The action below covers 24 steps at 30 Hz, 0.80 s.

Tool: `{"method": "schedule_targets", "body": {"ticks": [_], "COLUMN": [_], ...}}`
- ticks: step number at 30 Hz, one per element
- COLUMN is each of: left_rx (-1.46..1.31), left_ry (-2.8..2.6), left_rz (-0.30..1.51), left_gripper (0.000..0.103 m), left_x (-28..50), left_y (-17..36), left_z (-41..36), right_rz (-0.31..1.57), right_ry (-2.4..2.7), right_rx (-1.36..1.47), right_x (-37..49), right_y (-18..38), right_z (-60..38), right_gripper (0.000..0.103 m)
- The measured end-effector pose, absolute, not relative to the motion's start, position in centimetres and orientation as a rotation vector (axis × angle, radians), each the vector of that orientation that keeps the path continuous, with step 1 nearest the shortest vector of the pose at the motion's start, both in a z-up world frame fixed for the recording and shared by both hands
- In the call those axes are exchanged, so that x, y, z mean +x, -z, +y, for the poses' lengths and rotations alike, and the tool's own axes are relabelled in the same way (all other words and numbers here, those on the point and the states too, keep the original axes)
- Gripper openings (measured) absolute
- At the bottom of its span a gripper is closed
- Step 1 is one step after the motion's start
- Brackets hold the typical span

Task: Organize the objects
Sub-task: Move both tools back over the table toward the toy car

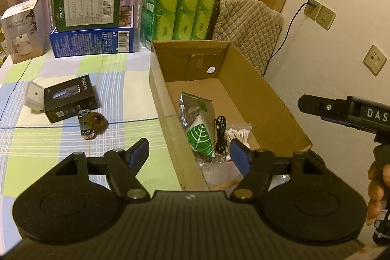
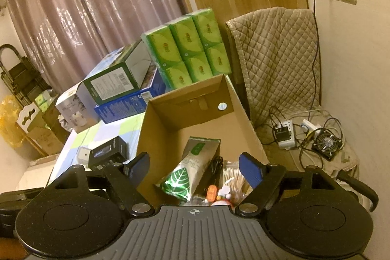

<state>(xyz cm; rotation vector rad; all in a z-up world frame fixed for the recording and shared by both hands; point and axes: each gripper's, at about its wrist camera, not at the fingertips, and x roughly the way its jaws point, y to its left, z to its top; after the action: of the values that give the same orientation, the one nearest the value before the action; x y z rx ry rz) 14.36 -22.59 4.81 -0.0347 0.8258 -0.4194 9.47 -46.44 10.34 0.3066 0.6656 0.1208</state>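
Filling brown cardboard box (image 1: 243, 79): leaf-print pouch (image 1: 198, 128), cotton swabs (image 1: 240, 132) in; black carton (image 1: 69, 99), hair tie (image 1: 97, 122) left on bench (image 1: 73, 150); both our grippers apart, empty.

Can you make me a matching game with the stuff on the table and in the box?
Things:
1. leaf bag
2. hair tie
3. black cable
4. blue box

Places:
A. under the green box
B. on the tablecloth, beside the black box
C. in the cardboard box, between leaf bag and cotton swabs
D. in the cardboard box, leftmost

Pairs: 1-D, 2-B, 3-C, 4-A
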Motion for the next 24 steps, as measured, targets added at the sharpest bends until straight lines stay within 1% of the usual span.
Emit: {"method": "schedule_targets", "body": {"ticks": [5,7,11,15,18,21,24], "left_rx": [-0.035,-0.036,-0.038,-0.041,-0.038,-0.023,-0.039], "left_ry": [0.401,0.396,0.382,0.372,0.357,0.315,0.259], "left_rz": [0.824,0.823,0.814,0.803,0.787,0.789,0.793], "left_gripper": [0.073,0.076,0.079,0.085,0.095,0.097,0.102], "left_x": [13.2,12.7,12.0,11.3,10.7,10.2,10.0], "left_y": [-5.3,-5.5,-5.8,-6.2,-6.3,-5.8,-5.1], "left_z": [-21.6,-21.2,-20.3,-19.5,-18.5,-16.6,-13.9], "right_rz": [0.676,0.682,0.68,0.681,0.678,0.677,0.684], "right_ry": [-0.119,-0.121,-0.128,-0.146,-0.162,-0.179,-0.196], "right_rx": [0.296,0.291,0.287,0.27,0.253,0.241,0.228], "right_x": [8.2,7.9,7.2,6.6,6.2,6.0,6.1], "right_y": [-10.3,-10.4,-10.7,-11.1,-11.3,-11.3,-10.9], "right_z": [-45.6,-45.2,-44.6,-43.6,-42.7,-41.6,-40.5], "right_gripper": [0.078,0.078,0.078,0.078,0.078,0.078,0.078]}}
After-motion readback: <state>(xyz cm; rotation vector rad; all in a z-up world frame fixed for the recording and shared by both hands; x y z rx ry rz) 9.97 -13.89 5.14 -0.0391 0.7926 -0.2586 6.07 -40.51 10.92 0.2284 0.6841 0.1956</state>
